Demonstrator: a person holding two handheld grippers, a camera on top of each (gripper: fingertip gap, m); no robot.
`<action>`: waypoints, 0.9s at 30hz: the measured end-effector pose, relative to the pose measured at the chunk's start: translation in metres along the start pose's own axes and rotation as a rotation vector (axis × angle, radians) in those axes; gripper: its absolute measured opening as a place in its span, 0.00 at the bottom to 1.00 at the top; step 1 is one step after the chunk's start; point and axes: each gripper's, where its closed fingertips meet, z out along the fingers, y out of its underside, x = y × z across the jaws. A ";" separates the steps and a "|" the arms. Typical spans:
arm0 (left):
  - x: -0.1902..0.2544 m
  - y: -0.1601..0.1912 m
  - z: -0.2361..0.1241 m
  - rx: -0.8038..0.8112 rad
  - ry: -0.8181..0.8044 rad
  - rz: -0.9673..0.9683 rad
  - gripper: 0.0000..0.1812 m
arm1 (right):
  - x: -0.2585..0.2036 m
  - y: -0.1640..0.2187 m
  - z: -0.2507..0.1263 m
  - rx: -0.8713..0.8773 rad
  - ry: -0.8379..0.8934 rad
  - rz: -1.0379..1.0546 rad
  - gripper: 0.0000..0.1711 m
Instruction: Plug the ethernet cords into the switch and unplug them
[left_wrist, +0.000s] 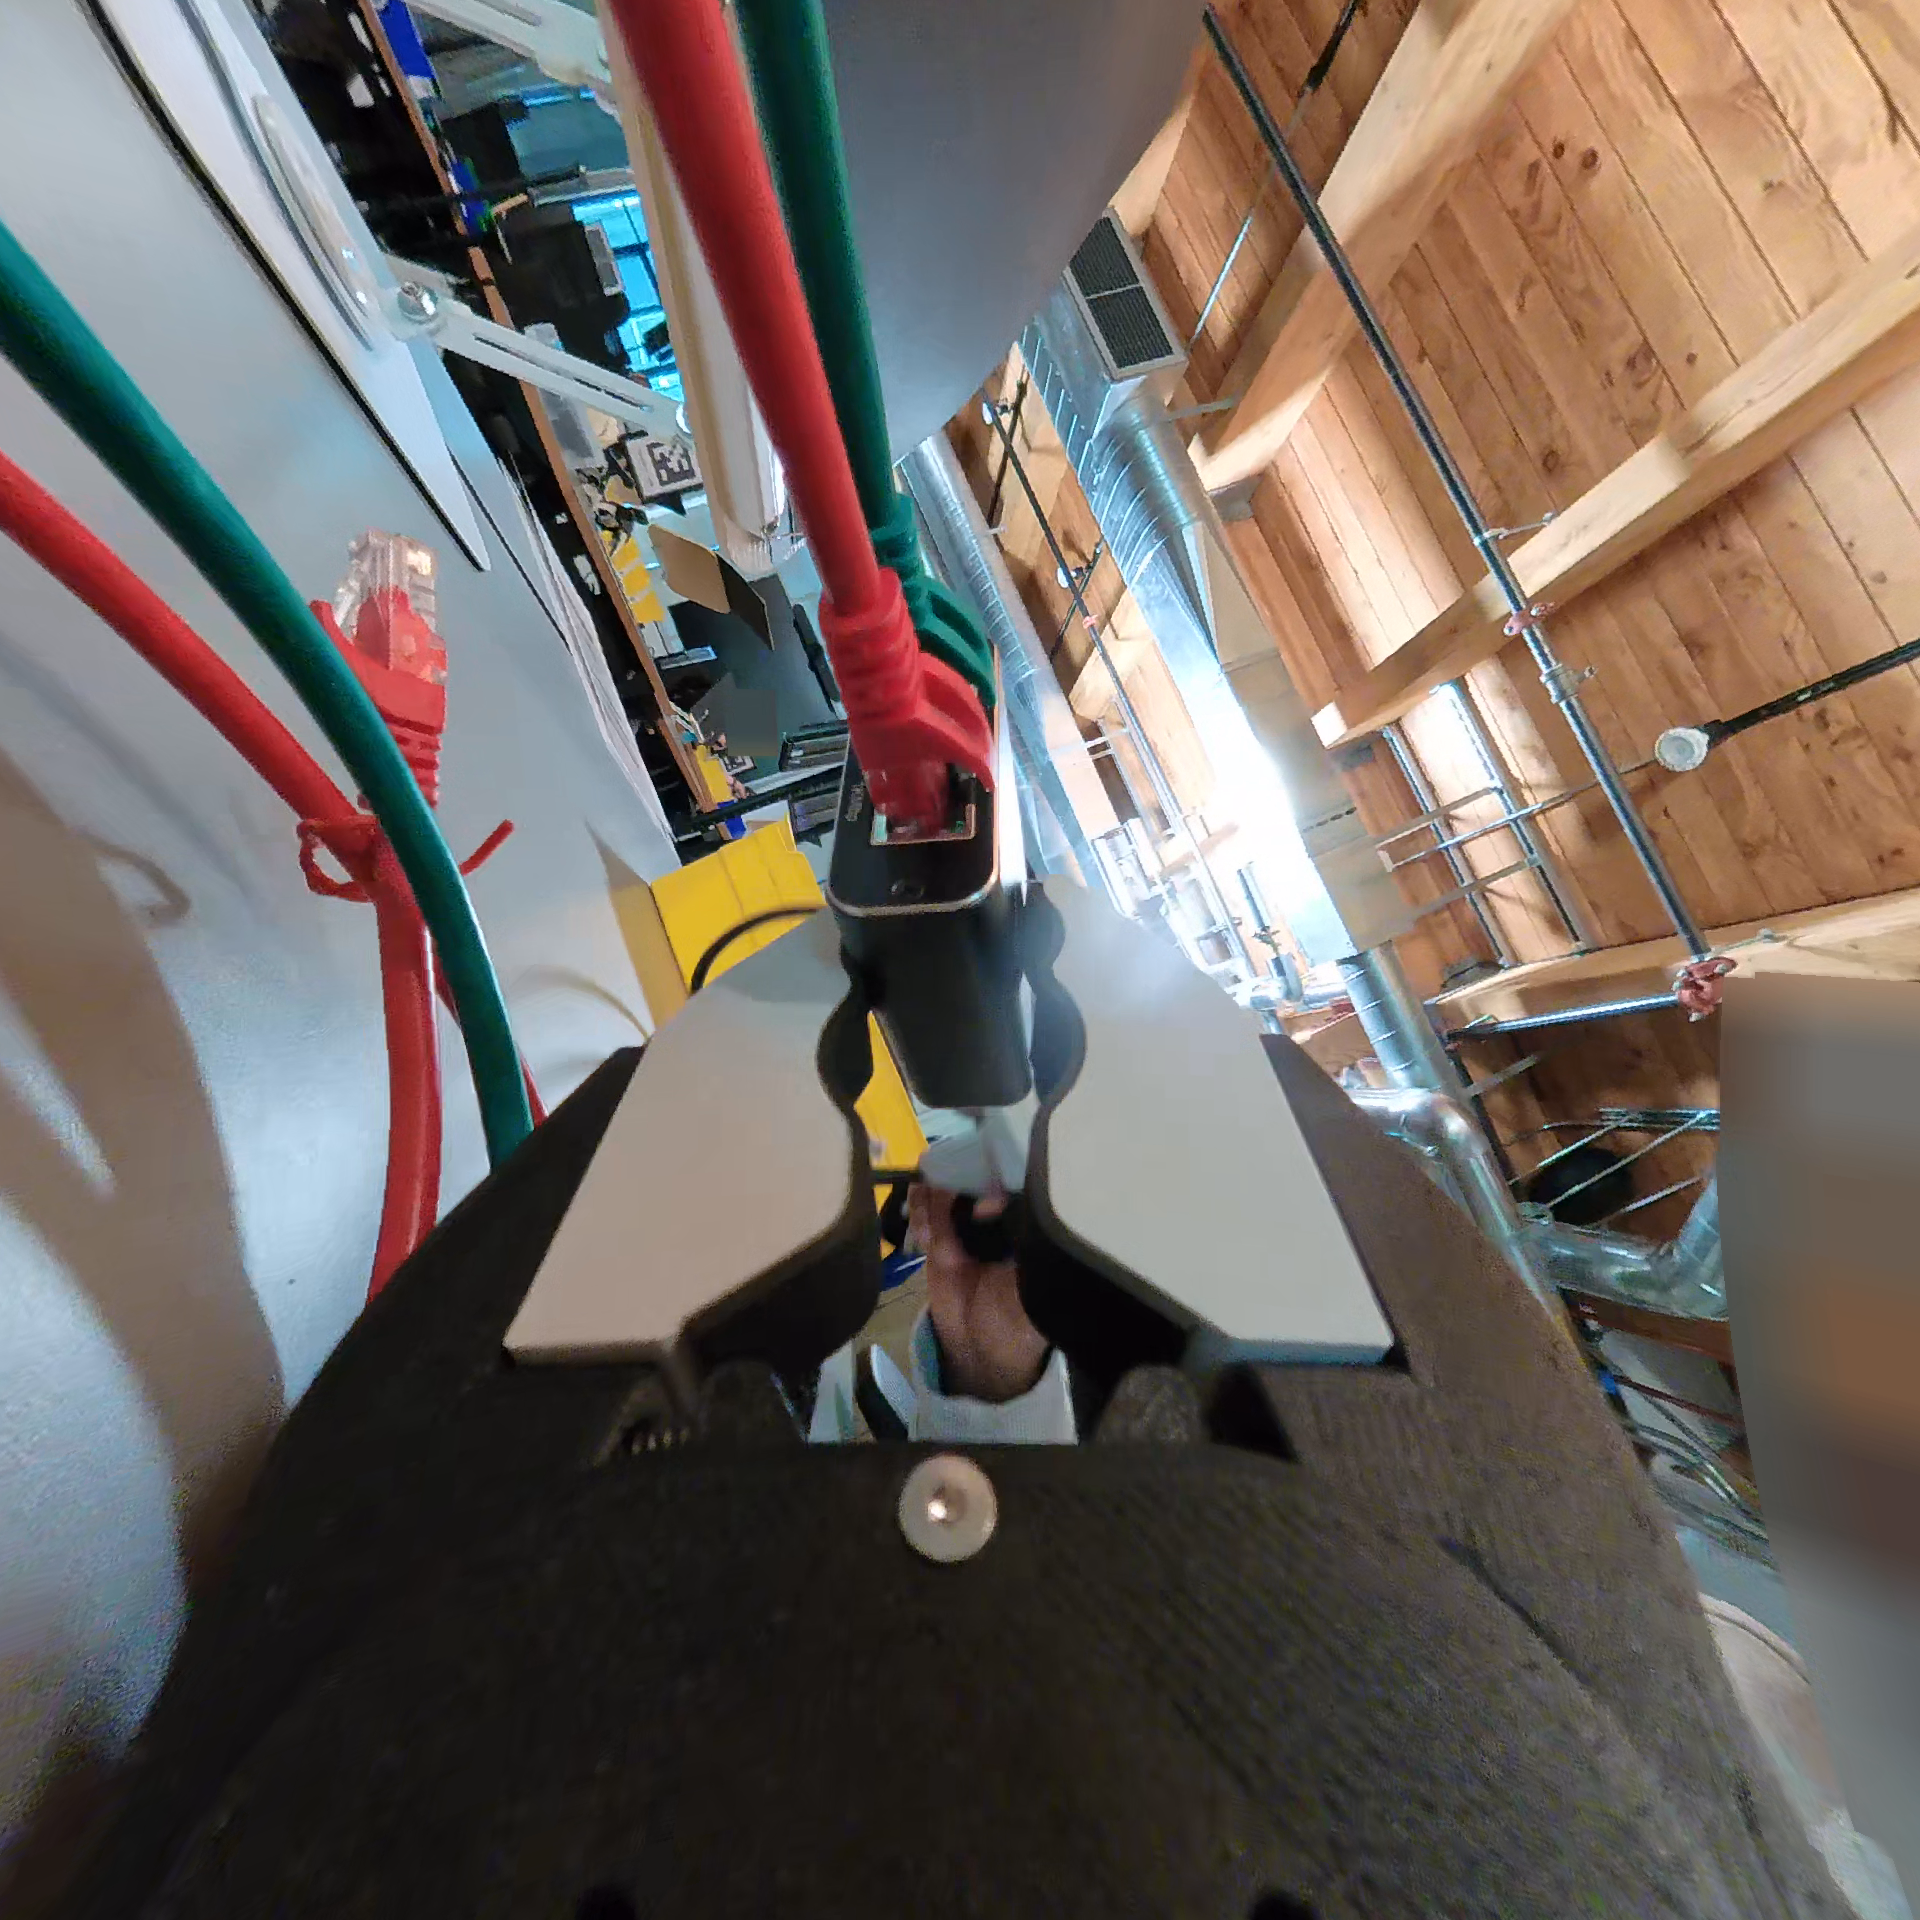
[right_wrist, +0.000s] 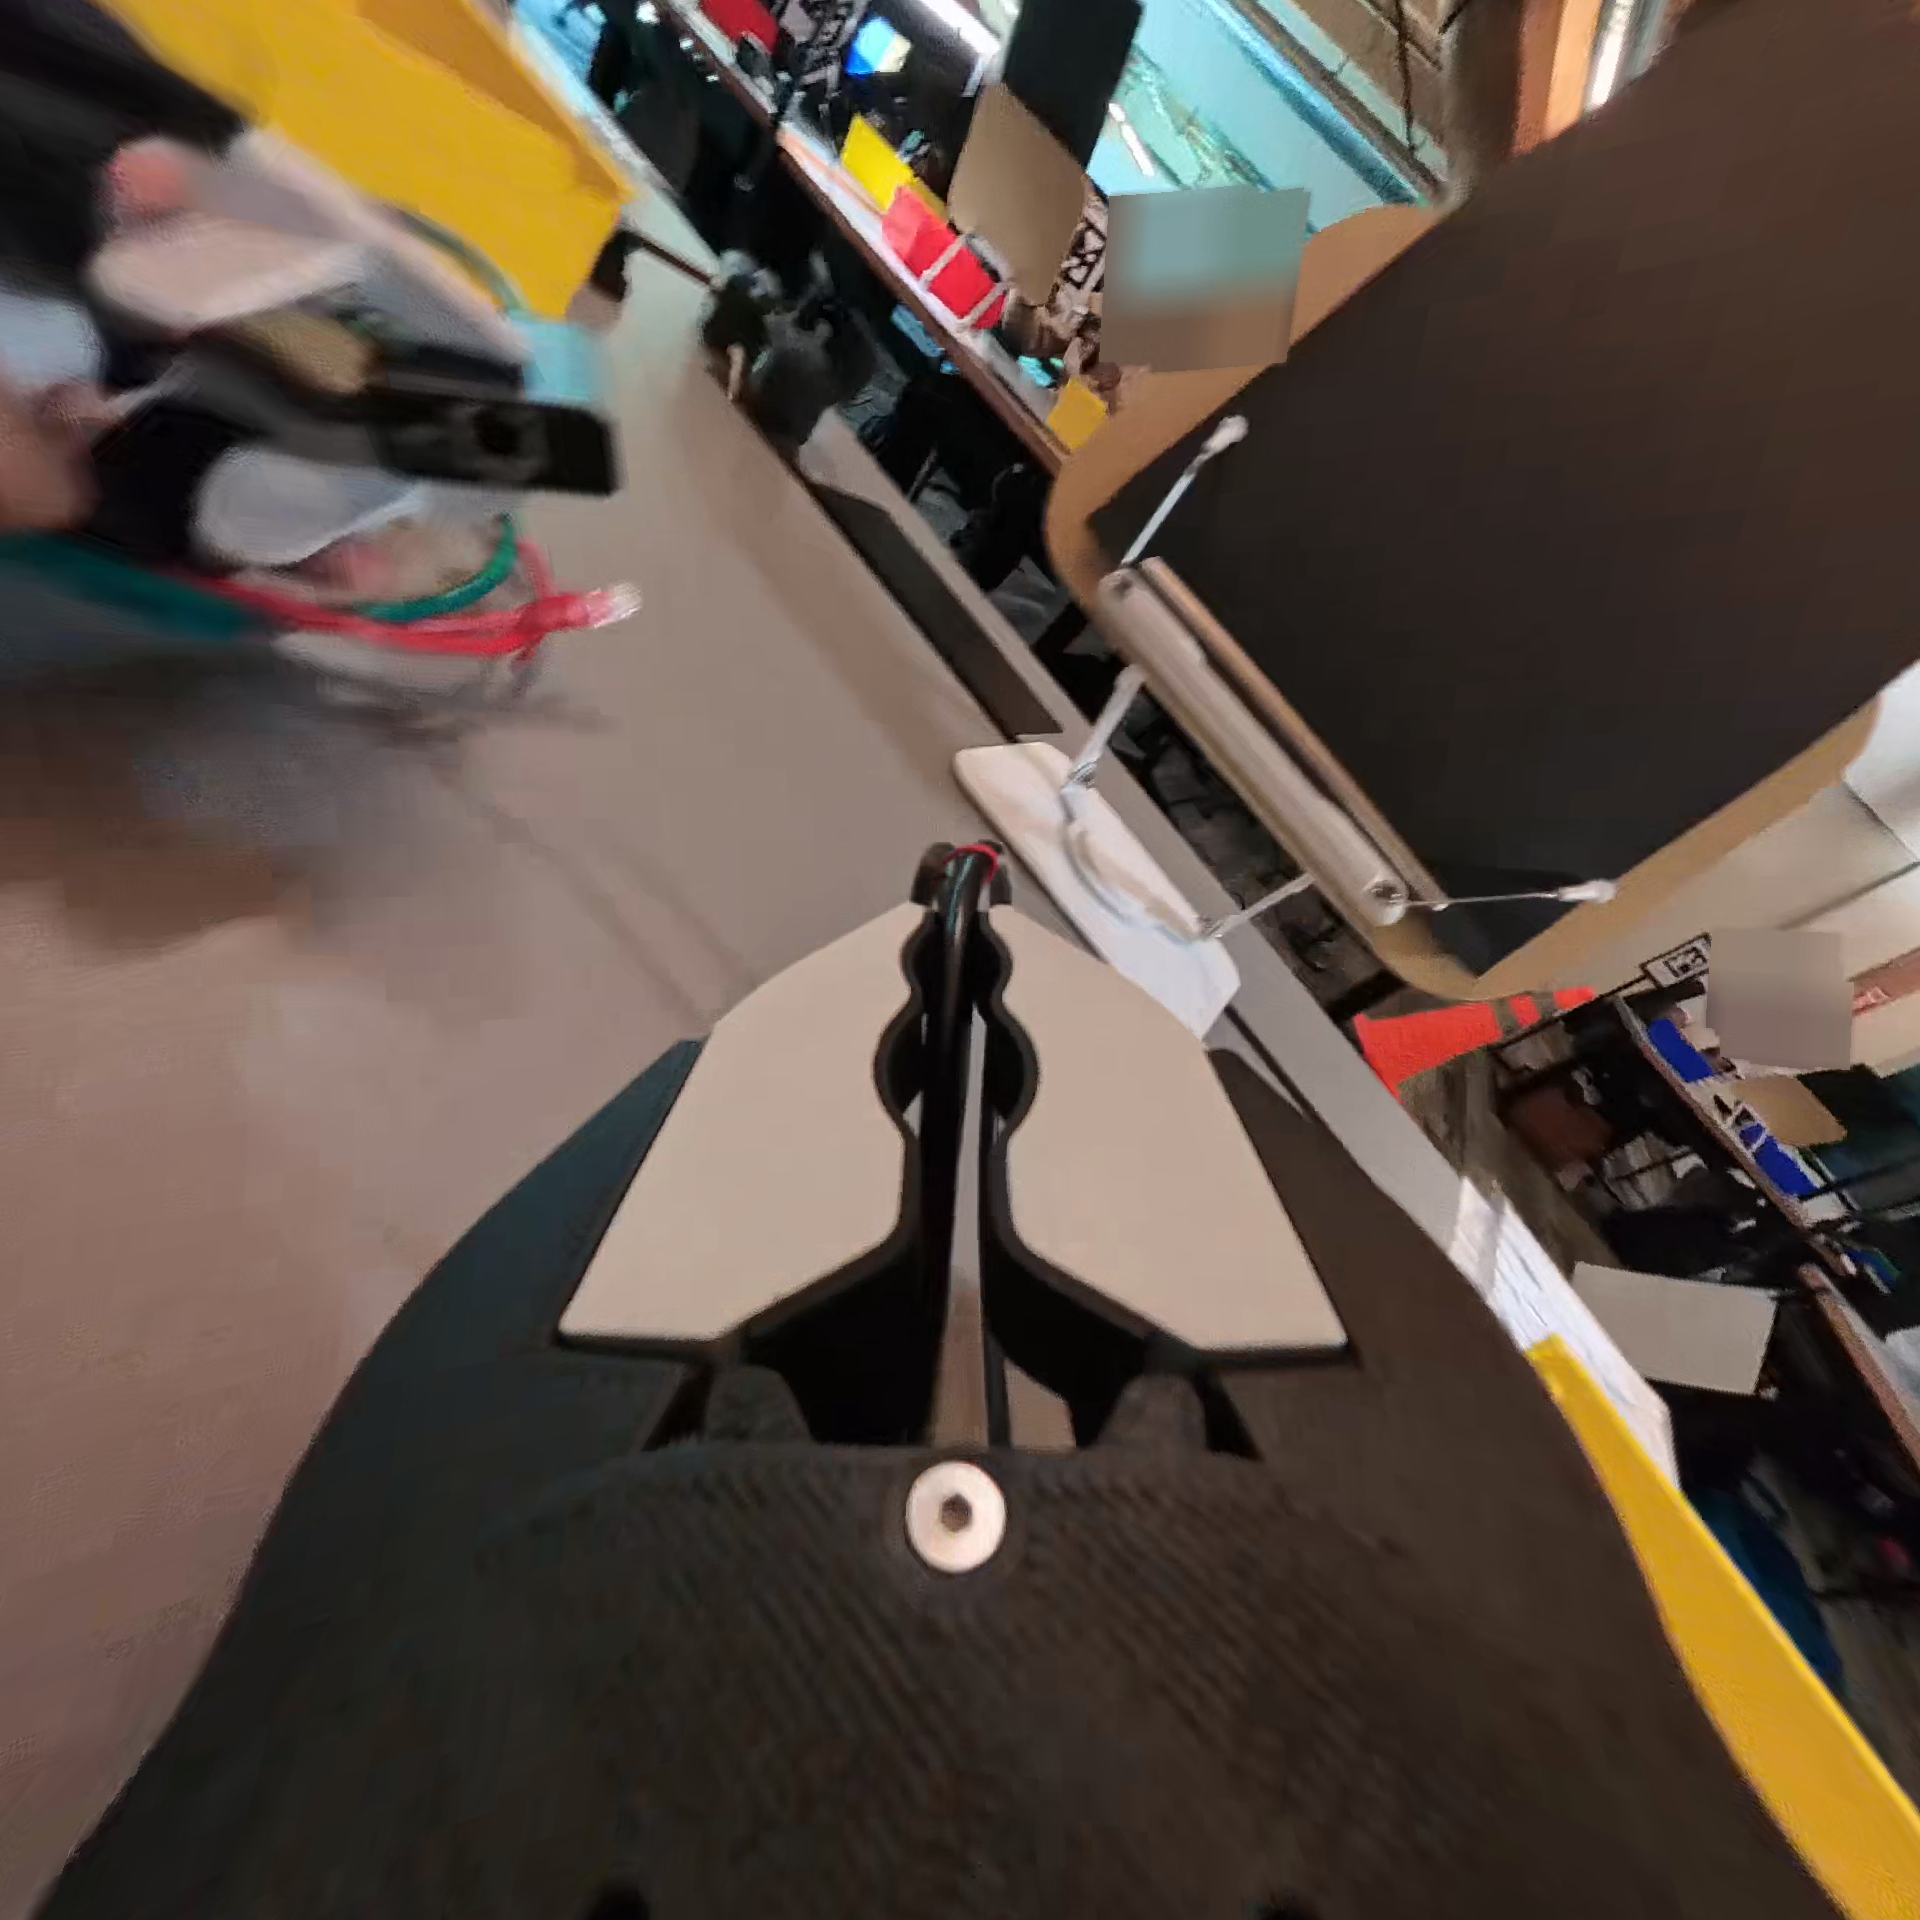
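The green cord's plug (left_wrist: 940, 623) sits mostly hidden behind the red plug (left_wrist: 899, 696). In the right wrist view, the other hand-held gripper (right_wrist: 343, 416) and the loose cords (right_wrist: 468, 613) are smeared by blur.

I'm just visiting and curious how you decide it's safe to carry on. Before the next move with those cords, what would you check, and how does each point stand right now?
1. Left gripper holds the black switch firmly: ok, both fingers press its sides.
2. Red plug seated in its port: ok, it sits inside the opening.
3. Green plug seated: cannot tell, the red one hides its port.
4. Right gripper free to grab a plug: not ok, it is shut on a thin black cable.
5. Loose red connector out of the way: ok, it lies off to the side, unplugged.
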 end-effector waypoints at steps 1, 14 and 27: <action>0.000 0.000 0.000 0.003 0.000 0.008 0.15 | -0.018 0.006 -0.005 -0.016 -0.030 -0.025 0.03; 0.001 0.007 0.000 0.013 -0.015 0.121 0.15 | -0.045 -0.032 -0.035 0.246 -0.285 0.324 0.14; -0.004 0.014 0.001 0.006 -0.019 0.026 0.15 | 0.028 0.025 -0.015 0.105 -0.030 0.602 0.11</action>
